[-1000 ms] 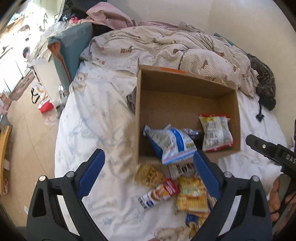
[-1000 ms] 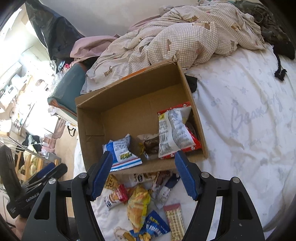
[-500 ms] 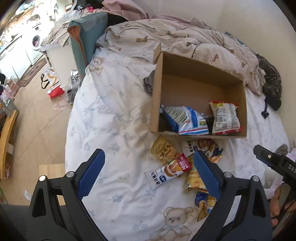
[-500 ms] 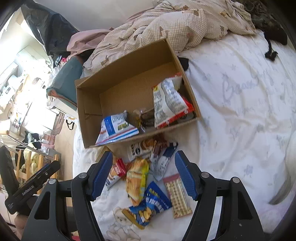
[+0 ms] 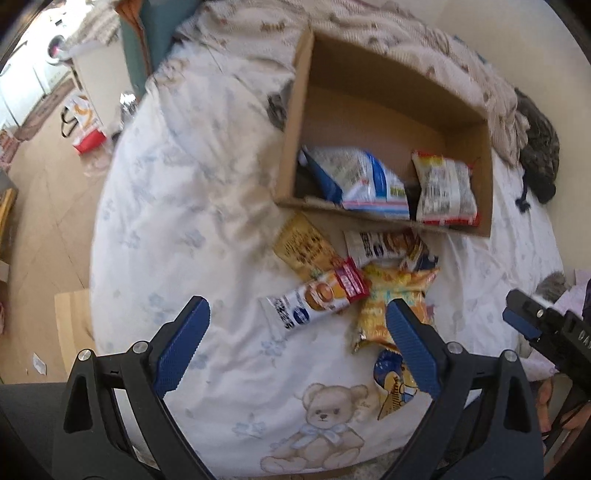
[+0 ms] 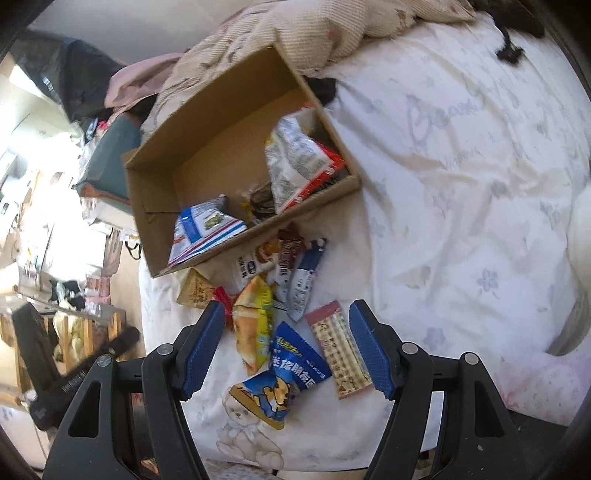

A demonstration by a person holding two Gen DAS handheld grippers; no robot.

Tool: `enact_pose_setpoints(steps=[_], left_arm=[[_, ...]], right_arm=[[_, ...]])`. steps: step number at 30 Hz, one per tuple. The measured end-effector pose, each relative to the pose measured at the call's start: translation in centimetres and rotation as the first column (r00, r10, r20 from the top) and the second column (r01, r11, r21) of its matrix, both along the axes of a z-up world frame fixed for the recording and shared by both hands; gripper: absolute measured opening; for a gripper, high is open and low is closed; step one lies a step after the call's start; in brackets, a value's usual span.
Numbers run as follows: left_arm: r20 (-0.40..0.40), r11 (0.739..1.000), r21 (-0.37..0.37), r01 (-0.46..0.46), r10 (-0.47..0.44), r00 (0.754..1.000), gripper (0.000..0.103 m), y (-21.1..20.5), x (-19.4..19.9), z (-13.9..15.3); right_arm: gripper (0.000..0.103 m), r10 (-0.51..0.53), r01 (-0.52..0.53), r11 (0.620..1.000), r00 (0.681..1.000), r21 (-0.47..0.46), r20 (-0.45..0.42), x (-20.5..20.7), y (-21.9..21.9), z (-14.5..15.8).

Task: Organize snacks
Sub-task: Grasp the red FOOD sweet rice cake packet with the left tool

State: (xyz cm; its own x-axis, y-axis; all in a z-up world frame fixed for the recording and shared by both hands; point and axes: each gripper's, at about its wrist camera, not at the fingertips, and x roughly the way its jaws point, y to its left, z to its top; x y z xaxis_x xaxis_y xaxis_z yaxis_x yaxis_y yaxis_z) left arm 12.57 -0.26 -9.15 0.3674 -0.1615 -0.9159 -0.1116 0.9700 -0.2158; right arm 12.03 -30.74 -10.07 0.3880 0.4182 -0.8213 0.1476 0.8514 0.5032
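the box (image 5: 391, 110) is plain brown cardboard, matt and faintly ribbed inside. the snack packets (image 6: 280, 354) are glossy plastic film, crinkled and catching light. the bed sheet (image 5: 192, 206) is soft matt cloth with a pale printed pattern; the checked quilt (image 6: 317, 26) looks like thicker woven cloth. the gripper pads (image 5: 183, 349) are blue textured rubber or plastic on matt black plastic arms with small shiny metal screws (image 5: 84, 354).

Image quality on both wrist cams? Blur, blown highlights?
Left wrist: motion-smeared, cardboard box edges soft, snack print unreadable; room at upper left overexposed. Right wrist: sharper, blue snack bag text legible; left side blown out. Both show fisheye bending at the rims.
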Motion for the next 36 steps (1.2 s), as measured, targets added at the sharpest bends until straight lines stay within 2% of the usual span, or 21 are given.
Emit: enact_pose_setpoints(steps=[3, 5, 6, 8, 10, 13, 15, 18, 20, 21, 22, 26, 28, 32, 34, 36], left_arm=[[-0.051, 1.0, 0.01, 0.01, -0.01, 0.999, 0.095, -0.8, 1.1, -2.0], [-0.098, 0.998, 0.047, 0.048, -0.043, 0.994, 0.095, -1.4, 2.0, -3.5], [-0.135, 0.993, 0.076, 0.095, -0.084, 0.987, 0.095, -2.1, 2.5, -4.5], [-0.229, 0.959, 0.14, 0.246, -0.21, 0.95, 0.091, -4.0, 3.1, -6.6], [-0.251, 0.937, 0.159, 0.311, -0.266, 0.931, 0.086, -5.0, 3.2, -7.3], [-0.233, 0.929, 0.141, 0.343, -0.305, 0.923, 0.082, -5.8, 3.8, -7.2], [-0.225, 0.91, 0.14, 0.391, -0.355, 0.907, 0.074, -6.7, 4.4, -7.3], [-0.256, 0.877, 0.15, 0.457, -0.412, 0.874, 0.068, -7.7, 4.8, -8.3], [-0.276, 0.871, 0.144, 0.47, -0.421, 0.864, 0.056, -7.9, 4.8, -8.9], [-0.286, 0.868, 0.149, 0.473, -0.42, 0.861, 0.044, -7.9, 4.7, -9.2], [-0.289, 0.87, 0.146, 0.471, -0.418, 0.861, 0.038, -7.8, 4.8, -9.2], [-0.257, 0.892, 0.153, 0.426, -0.381, 0.888, 0.028, -7.3, 3.8, -7.7], [-0.238, 0.907, 0.138, 0.397, -0.359, 0.903, 0.028, -7.0, 3.0, -6.7], [-0.225, 0.946, 0.057, 0.321, -0.301, 0.927, 0.028, -5.6, 1.6, -4.6], [-0.215, 0.96, 0.05, 0.275, -0.258, 0.942, 0.028, -4.0, 1.2, -3.4], [-0.2, 0.978, 0.041, 0.204, -0.192, 0.961, 0.028, -2.6, 0.6, -2.4]], right_arm=[[0.073, -0.016, 0.016, 1.0, 1.0, 0.013, -0.021, 0.1, -0.5, -0.5], [0.073, -0.017, 0.017, 1.0, 0.999, 0.005, -0.029, 0.1, -0.7, -0.7], [0.073, -0.018, 0.018, 1.0, 0.999, 0.001, -0.034, 0.2, -0.8, -0.9], [0.073, -0.022, 0.021, 1.0, 0.998, -0.005, -0.051, 0.3, -1.0, -1.4], [0.073, -0.031, 0.031, 1.0, 0.997, 0.005, -0.071, 0.5, -1.4, -1.9], [0.073, -0.037, 0.039, 0.999, 0.995, 0.021, -0.094, 0.8, -1.6, -2.4], [0.073, -0.039, 0.043, 0.998, 0.994, 0.036, -0.101, 1.0, -1.5, -2.5], [0.073, -0.034, 0.038, 0.999, 0.995, 0.037, -0.094, 1.1, -1.3, -2.3], [0.073, -0.031, 0.035, 0.999, 0.995, 0.037, -0.092, 1.2, -1.1, -2.3], [0.073, -0.03, 0.033, 0.999, 0.995, 0.037, -0.092, 1.2, -1.1, -2.3], [0.073, -0.028, 0.032, 0.999, 0.995, 0.036, -0.091, 1.2, -1.1, -2.3], [0.073, -0.035, 0.038, 0.999, 0.995, 0.029, -0.093, 1.2, -1.4, -2.3], [0.073, -0.04, 0.042, 0.999, 0.995, 0.024, -0.096, 1.2, -1.5, -2.4], [0.073, -0.03, 0.029, 0.999, 0.993, -0.016, -0.113, 1.3, -1.3, -2.7], [0.073, -0.004, -0.006, 0.997, 0.992, -0.074, -0.124, 1.3, -0.7, -2.9], [0.072, 0.021, -0.048, 0.983, 0.989, -0.177, -0.149, 1.3, 0.1, -3.5]])
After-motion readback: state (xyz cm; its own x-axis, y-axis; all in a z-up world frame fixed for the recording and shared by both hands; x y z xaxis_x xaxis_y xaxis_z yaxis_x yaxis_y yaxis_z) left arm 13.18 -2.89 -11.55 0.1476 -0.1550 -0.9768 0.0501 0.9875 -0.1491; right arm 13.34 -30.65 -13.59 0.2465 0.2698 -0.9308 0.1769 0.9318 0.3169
